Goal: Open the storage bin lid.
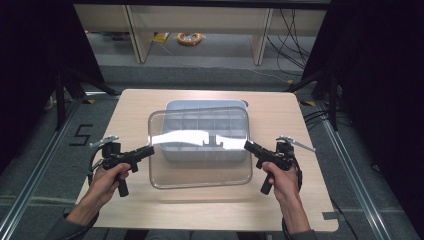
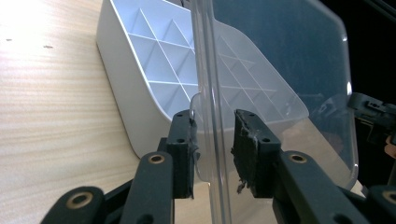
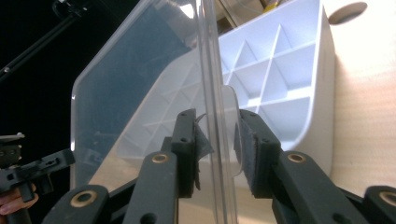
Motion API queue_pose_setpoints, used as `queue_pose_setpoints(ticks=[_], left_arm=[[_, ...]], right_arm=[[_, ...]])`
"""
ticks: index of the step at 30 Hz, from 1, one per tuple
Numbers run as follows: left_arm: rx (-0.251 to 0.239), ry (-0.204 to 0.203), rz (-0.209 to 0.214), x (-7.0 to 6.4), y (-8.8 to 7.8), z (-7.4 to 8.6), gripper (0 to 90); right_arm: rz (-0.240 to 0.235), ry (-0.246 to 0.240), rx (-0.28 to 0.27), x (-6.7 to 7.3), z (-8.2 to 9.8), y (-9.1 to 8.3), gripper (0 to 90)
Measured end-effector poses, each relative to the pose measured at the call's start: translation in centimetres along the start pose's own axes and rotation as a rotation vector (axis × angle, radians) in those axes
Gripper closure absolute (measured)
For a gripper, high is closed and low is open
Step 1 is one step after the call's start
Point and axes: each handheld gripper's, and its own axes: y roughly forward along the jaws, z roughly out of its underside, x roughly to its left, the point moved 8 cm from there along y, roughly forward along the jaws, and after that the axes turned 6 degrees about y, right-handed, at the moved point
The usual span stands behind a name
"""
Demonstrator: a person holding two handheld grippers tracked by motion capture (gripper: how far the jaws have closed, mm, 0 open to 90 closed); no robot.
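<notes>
A clear plastic lid (image 1: 200, 172) hangs tilted above a white box (image 1: 205, 104) with several compartments, in the middle of the wooden table (image 1: 285, 120). My left gripper (image 1: 151, 150) is shut on the lid's left edge and my right gripper (image 1: 246, 145) on its right edge. In the left gripper view the lid's rim (image 2: 212, 70) runs up between the pads of the left gripper (image 2: 212, 140), with the box (image 2: 140, 51) behind. The right gripper view shows the right gripper (image 3: 217, 140) clamped on the rim of the lid (image 3: 140, 70), and the box (image 3: 280, 70) beyond.
The table's front edge lies just past my hands, with bare wood on both sides of the box. A round hole (image 3: 348, 11) sits in the tabletop behind the box. Black curtains flank the table; desk legs and an orange cable coil (image 1: 190, 38) are on the floor behind.
</notes>
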Motion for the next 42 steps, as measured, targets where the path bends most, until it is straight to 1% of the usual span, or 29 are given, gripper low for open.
queue_pose_setpoints(ticks=[1,2,3,4,6,8,9,12,13,14,15,16,18,19,21,24,25,26,29,31,32,34,35,36,37,38,39,41,42], left_arm=[[0.003,0.015,0.003,-0.1,0.0,0.1,66.8],[-0.001,0.000,0.007,-0.2,-0.1,0.2,66.7],[0.009,0.007,0.007,-0.2,-0.3,0.4,66.8],[0.000,-0.004,0.011,-0.4,-0.4,0.5,67.0],[0.004,0.005,0.009,-0.4,-0.5,0.6,67.0],[-0.001,-0.002,0.014,-0.6,-0.8,0.8,67.1],[0.002,-0.006,0.014,-0.6,-1.1,1.1,67.1],[0.000,-0.009,0.015,-0.7,-1.3,1.4,67.2],[0.002,-0.008,0.015,-0.8,-1.6,1.7,67.3],[-0.002,-0.014,0.012,-0.8,-1.7,1.8,67.3],[-0.003,-0.014,0.007,-0.8,-1.8,1.9,67.3],[-0.003,-0.014,0.007,-0.8,-1.8,1.9,67.3],[0.000,-0.014,0.014,-0.9,-2.2,2.4,67.5],[0.000,-0.015,0.012,-1.0,-2.3,2.5,67.4],[0.005,-0.014,0.008,-1.0,-2.4,2.8,67.4],[0.003,-0.016,0.012,-1.1,-2.4,3.1,67.6],[0.017,-0.001,0.013,-1.1,-2.5,3.4,67.6],[0.023,-0.004,0.014,-1.2,-2.5,3.6,67.5],[0.029,-0.004,0.019,-1.2,-2.6,4.1,67.5],[0.041,0.001,0.014,-1.2,-2.6,4.5,67.2],[0.043,-0.003,0.022,-1.2,-2.5,4.7,67.2],[0.048,-0.004,0.016,-1.2,-2.5,4.9,67.3],[0.045,-0.002,0.019,-1.3,-2.5,4.9,67.1],[0.046,0.002,0.015,-1.2,-2.6,5.0,67.1],[0.036,-0.011,0.009,-1.4,-2.5,5.0,67.1],[0.036,-0.011,0.009,-1.4,-2.5,5.0,67.1],[0.043,0.006,0.011,-1.3,-2.6,5.2,67.2],[0.055,0.014,0.016,-1.3,-2.7,5.4,67.2],[0.047,0.005,0.014,-1.4,-2.7,5.5,67.1]], right_arm=[[-0.001,-0.004,0.007,-0.1,0.2,-0.1,69.7],[0.000,-0.007,0.003,-0.2,0.3,-0.1,69.4],[0.015,-0.008,0.012,-0.2,0.5,-0.2,69.4],[0.002,-0.004,0.006,-0.2,0.5,-0.2,69.4],[-0.003,0.000,0.006,-0.2,0.7,-0.3,69.3],[0.002,-0.001,0.013,-0.2,1.1,-0.5,69.0],[0.018,0.002,0.016,-0.3,1.5,-0.6,68.9],[0.011,-0.003,0.018,-0.4,2.0,-0.8,68.7],[0.011,0.012,0.026,-0.2,2.4,-0.9,68.5],[0.027,0.009,0.031,-0.3,2.6,-1.0,68.4],[0.012,0.012,0.031,-0.2,2.9,-1.0,68.5],[0.012,0.012,0.031,-0.2,2.9,-1.0,68.5],[0.017,0.011,0.039,-0.2,3.5,-1.3,68.3],[0.036,0.014,0.043,-0.3,3.7,-1.3,68.3],[0.021,0.010,0.041,-0.3,4.0,-1.5,68.2],[0.026,0.012,0.052,-0.4,4.3,-1.6,68.1],[0.030,0.018,0.053,-0.5,4.6,-1.8,68.0],[0.010,0.017,0.050,-0.5,4.8,-1.8,67.8],[0.036,0.017,0.058,-0.7,5.2,-2.0,67.7],[0.034,0.017,0.060,-0.8,5.5,-2.2,67.6],[0.035,0.022,0.054,-0.7,5.5,-2.2,67.6],[0.051,0.019,0.061,-0.9,5.8,-2.4,67.6],[0.030,0.010,0.053,-0.9,5.8,-2.4,67.5],[0.043,0.013,0.060,-0.9,6.0,-2.5,67.4],[0.054,0.019,0.070,-0.9,6.3,-2.6,67.3],[0.054,0.019,0.070,-0.9,6.3,-2.6,67.3],[0.043,0.020,0.067,-0.9,6.6,-2.7,67.1],[0.036,0.023,0.068,-0.9,6.8,-2.8,67.1],[0.068,0.021,0.074,-1.2,7.1,-2.9,67.0]])
